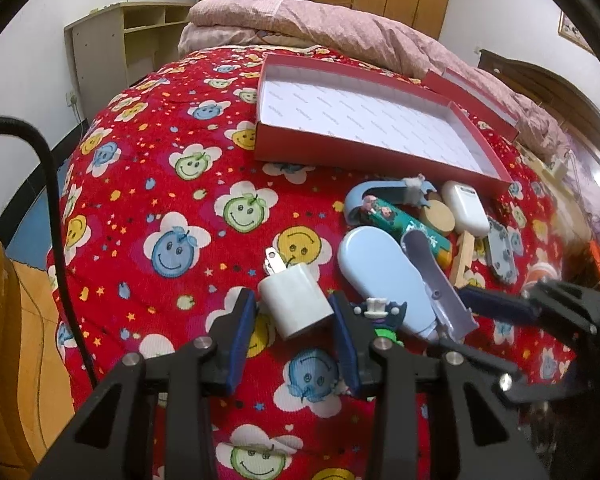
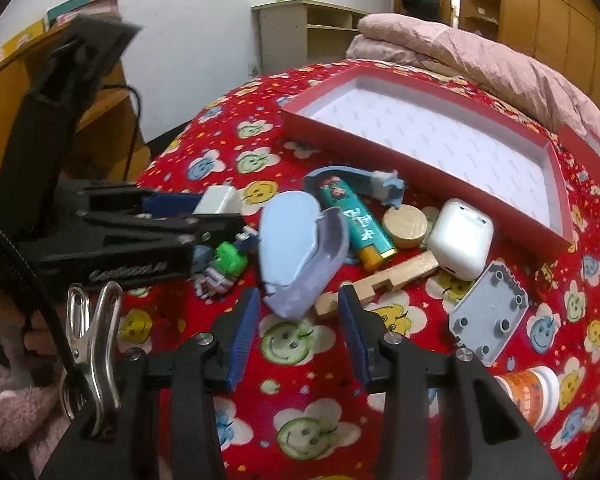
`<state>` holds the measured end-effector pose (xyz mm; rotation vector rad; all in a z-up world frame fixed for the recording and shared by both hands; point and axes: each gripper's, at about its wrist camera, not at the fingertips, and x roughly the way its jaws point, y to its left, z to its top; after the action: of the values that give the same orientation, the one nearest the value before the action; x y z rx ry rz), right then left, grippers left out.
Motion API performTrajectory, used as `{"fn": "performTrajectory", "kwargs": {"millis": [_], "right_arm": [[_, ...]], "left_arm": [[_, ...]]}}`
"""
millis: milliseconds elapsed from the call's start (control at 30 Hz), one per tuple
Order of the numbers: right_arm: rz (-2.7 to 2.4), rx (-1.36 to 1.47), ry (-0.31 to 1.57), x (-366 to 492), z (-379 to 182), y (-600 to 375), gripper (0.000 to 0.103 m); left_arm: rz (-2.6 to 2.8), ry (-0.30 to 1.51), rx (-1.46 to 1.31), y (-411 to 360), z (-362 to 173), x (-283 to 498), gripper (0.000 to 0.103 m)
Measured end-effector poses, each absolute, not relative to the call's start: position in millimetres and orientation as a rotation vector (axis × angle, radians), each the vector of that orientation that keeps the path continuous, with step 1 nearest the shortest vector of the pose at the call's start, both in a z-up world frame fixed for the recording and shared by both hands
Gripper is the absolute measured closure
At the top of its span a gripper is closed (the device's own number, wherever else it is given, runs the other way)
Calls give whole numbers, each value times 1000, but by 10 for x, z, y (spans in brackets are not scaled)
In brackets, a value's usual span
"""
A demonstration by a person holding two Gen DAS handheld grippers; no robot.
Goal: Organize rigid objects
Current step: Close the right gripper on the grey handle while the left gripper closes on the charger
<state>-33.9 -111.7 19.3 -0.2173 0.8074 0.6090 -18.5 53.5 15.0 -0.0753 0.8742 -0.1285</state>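
1. Left wrist view: the left gripper (image 1: 294,316) was clamped on the white cube-shaped plastic charger plug (image 1: 295,305), apparently for transfer to the box.
2. The right gripper (image 2: 298,312) stood unclenched, grasping nothing, just short of the pale blue plastic case (image 2: 296,246).
3. The shallow red cardboard box (image 1: 482,142) lay empty beyond the clutter, its near rim low and the red smiley-print bedspread (image 1: 180,208) clear on the left gripper's side.

We see our left gripper (image 1: 295,312) as matte black plastic linkages with round silver screw heads and ribbed blue pads (image 1: 241,340). A black cable (image 1: 56,216) arcs to its left. Our right gripper (image 2: 299,310) is built alike, with a shiny metal spring clip (image 2: 94,356) left of its frame and a fuzzy pink sleeve (image 2: 8,412) below.
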Motion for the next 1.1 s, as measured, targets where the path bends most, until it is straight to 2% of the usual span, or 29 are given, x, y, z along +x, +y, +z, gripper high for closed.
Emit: {"fn": "performTrajectory", "kwargs": {"millis": [200, 300, 367, 1100], "right_arm": [[627, -144, 822, -229, 191, -1170, 62], [619, -135, 821, -192, 193, -1180, 76], [618, -101, 831, -164, 195, -1224, 79], [547, 9, 761, -114, 412, -1592, 80]], "left_arm": [[-143, 870, -86, 541, 150, -189, 65], [-145, 872, -89, 548, 155, -191, 66], [-146, 875, -97, 555, 166, -191, 66], [-160, 775, -81, 436, 579, -187, 66]]}}
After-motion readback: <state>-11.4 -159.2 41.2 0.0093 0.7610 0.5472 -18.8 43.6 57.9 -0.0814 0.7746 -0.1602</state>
